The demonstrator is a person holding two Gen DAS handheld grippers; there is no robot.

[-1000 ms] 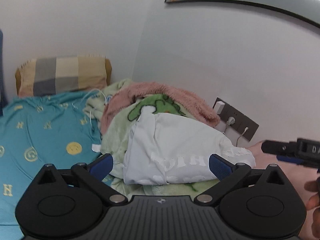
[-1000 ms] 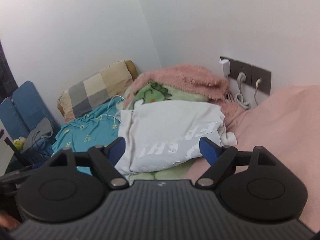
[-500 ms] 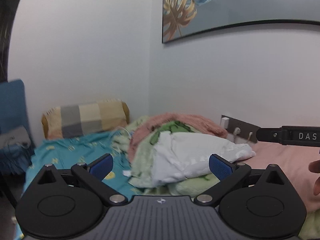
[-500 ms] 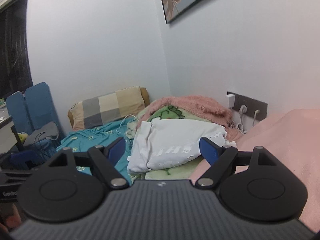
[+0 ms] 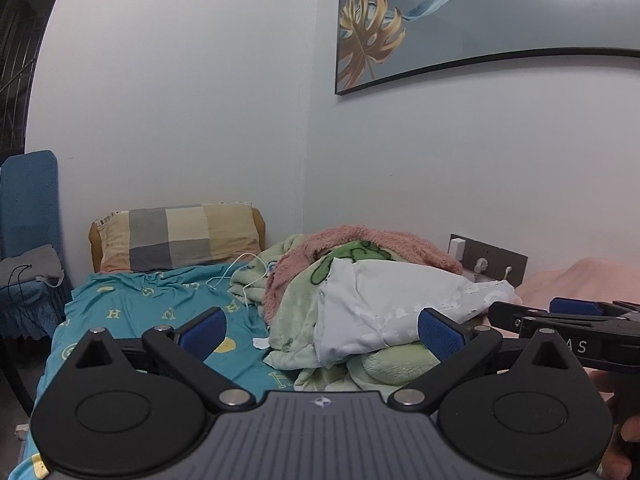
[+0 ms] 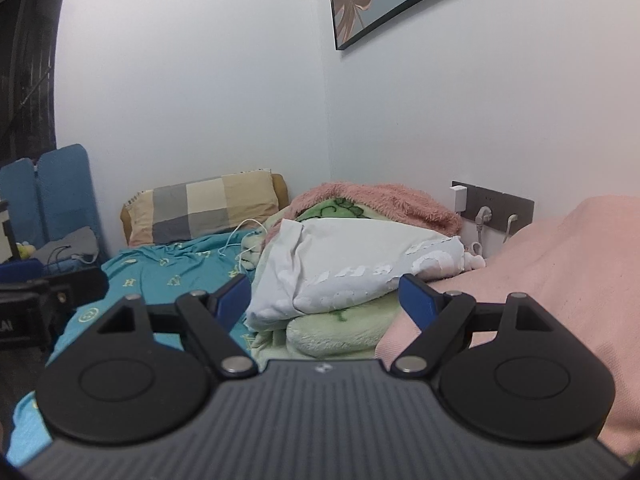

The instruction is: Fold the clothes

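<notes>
This is a bedroom in a home. A bed (image 5: 132, 312) with a teal sheet printed with yellow letters and smiley faces fills the corner where two plain white walls meet. A checked pillow (image 5: 176, 236) in grey, cream and tan leans against the wall at the head of the bed. Fleece blankets (image 6: 372, 200), pink and green, lie heaped along the bed's wall-side edge with a white garment (image 6: 352, 268) on top. A white charging cable (image 5: 240, 276) trails across the sheet. Wall sockets (image 6: 492, 204) with plugs sit just above the bed, and a framed leaf picture (image 5: 440, 20) hangs higher up.
</notes>
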